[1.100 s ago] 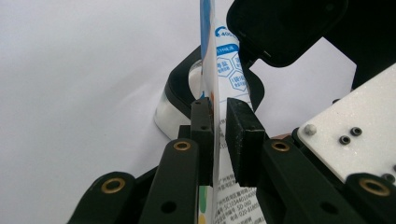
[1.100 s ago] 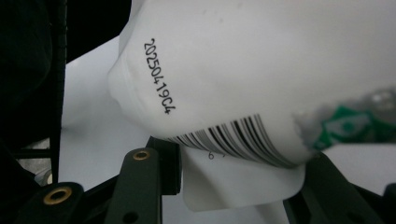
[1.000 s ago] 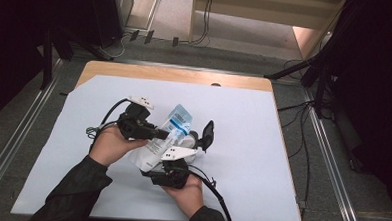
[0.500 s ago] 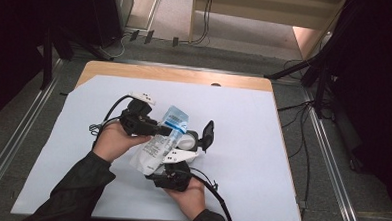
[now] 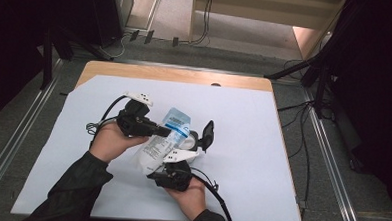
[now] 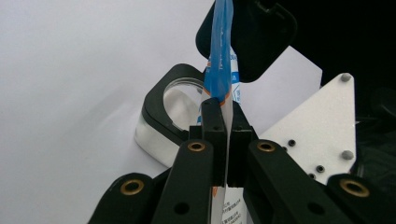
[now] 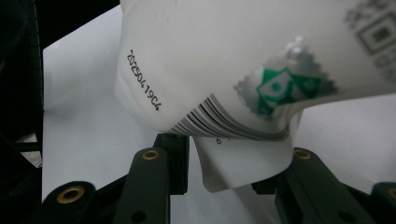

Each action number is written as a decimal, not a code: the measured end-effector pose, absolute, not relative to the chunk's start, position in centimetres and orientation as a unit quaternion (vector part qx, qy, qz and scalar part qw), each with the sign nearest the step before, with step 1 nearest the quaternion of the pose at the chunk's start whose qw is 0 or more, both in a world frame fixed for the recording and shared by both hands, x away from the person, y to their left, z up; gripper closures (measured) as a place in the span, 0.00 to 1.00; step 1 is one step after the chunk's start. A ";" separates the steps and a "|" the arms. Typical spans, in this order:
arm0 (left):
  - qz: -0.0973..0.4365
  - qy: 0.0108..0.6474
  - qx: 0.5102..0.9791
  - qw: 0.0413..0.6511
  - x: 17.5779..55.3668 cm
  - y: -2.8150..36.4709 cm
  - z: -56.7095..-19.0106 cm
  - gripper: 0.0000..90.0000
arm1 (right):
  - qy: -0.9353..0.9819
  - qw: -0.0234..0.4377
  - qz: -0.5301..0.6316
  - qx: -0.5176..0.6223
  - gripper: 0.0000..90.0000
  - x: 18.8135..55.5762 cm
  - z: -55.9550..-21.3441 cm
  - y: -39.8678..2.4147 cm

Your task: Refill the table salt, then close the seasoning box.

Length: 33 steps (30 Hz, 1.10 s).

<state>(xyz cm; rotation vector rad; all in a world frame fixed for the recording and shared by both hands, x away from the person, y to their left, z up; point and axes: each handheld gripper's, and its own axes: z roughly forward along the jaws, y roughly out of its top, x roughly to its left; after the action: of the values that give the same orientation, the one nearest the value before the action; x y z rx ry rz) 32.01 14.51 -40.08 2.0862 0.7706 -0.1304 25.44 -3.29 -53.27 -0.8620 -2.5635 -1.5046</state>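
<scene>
The left gripper point(image 6: 223, 135) has just closed and pinches the pouch's point(image 5: 165, 136) blue top edge. The right gripper point(image 7: 224, 177), also just closing, clamps its white bottom. The pouch hangs between them above the counter point(image 5: 282, 159), still sealed; opening remains. Nothing nearby blocks them.

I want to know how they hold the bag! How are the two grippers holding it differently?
The left gripper pinches the pouch's thin blue top edge, jaws nearly together; the right gripper has wider jaws around the white bottom corner. The left reaches from the side, the right from below. Both hold one pouch.
</scene>
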 end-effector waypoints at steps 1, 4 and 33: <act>-0.050 0.313 0.839 0.443 31.8 14.6 -40.0 1.00 | -0.828 0.023 -0.487 -0.278 0.75 25.4 -53.3 -3.3; -0.049 0.310 0.839 0.444 31.5 15.0 -39.6 1.00 | -0.826 0.023 -0.492 -0.276 0.75 25.2 -53.2 -3.2; -0.001 0.342 0.809 0.479 29.7 20.6 -38.4 1.00 | -0.823 0.039 -0.504 -0.260 0.65 25.4 -50.7 -3.9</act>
<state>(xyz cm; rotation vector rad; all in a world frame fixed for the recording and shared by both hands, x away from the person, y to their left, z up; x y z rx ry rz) 29.74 20.61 -38.36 1.9741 0.8341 -0.0017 25.44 -3.89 -50.71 -0.7961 -2.5224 -1.5465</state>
